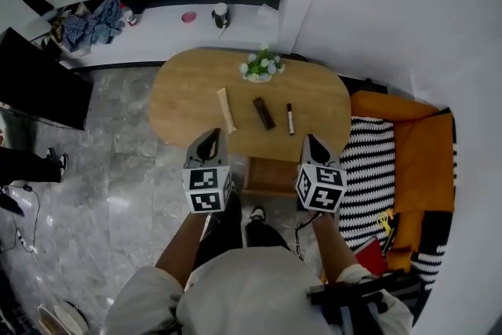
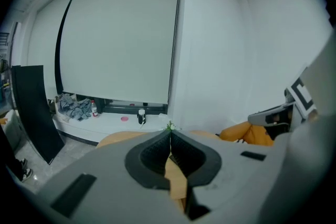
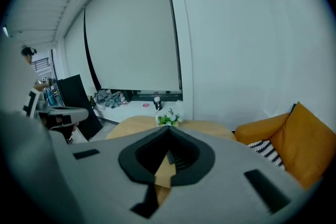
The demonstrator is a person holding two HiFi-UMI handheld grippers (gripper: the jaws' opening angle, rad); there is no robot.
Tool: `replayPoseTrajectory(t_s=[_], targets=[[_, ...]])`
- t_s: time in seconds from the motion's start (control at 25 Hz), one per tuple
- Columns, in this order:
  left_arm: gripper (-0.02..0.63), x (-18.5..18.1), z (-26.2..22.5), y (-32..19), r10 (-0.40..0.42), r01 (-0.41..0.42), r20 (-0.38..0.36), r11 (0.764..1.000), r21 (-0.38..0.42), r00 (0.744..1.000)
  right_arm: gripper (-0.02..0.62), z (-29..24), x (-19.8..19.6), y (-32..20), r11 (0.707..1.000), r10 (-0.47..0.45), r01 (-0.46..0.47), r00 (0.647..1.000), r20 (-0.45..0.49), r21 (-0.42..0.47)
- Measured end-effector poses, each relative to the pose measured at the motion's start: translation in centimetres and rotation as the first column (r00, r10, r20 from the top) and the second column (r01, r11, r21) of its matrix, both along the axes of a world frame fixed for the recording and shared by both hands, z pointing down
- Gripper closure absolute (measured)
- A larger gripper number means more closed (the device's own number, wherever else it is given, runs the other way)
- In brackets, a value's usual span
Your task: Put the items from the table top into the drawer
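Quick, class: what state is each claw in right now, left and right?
Left claw: closed, holding nothing.
Right claw: closed, holding nothing.

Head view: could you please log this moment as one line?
left gripper shut, empty | right gripper shut, empty | table: marker, dark bar, tan stick untouched

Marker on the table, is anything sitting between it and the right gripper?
Nothing visible does. Only bare table lies between the shut right gripper and the marker; the dark bar lies off to the marker's left, clear of that line.
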State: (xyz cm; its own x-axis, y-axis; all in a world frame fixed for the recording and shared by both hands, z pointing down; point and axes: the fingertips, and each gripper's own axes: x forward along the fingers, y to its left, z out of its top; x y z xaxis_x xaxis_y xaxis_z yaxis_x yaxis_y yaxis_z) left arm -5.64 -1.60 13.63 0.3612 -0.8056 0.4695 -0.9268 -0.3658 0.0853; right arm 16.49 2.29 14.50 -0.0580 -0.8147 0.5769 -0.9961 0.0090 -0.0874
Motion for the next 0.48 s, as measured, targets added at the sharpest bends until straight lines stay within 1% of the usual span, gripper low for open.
replayPoseTrajectory(t_s=[0.2, 0.36, 0.48], targets=[[0.595, 1.1, 5.2, -0.9, 0.002, -0.001, 0.021, 0.998, -0.061, 1.000, 0.603, 5.2, 1.0, -1.0, 0.999, -0.009, 0.010, 1.000, 0.011, -0.052], [0.595, 2.2, 11.6, 0.2, 0.040, -0.031, 0.059, 0.989, -0.144, 0.997, 0.603, 11.2, 1.7, -0.5, 0.993, 0.007, -0.004, 1.000, 0.020, -0.118], [0.595, 2.9, 16.6, 1.1, 0.061, -0.047, 0.059, 0.977, -0.207, 0.996, 0.603, 15.7, 1.9, 0.4, 0.987, 0.022, -0.017, 0.999, 0.028, -0.161]])
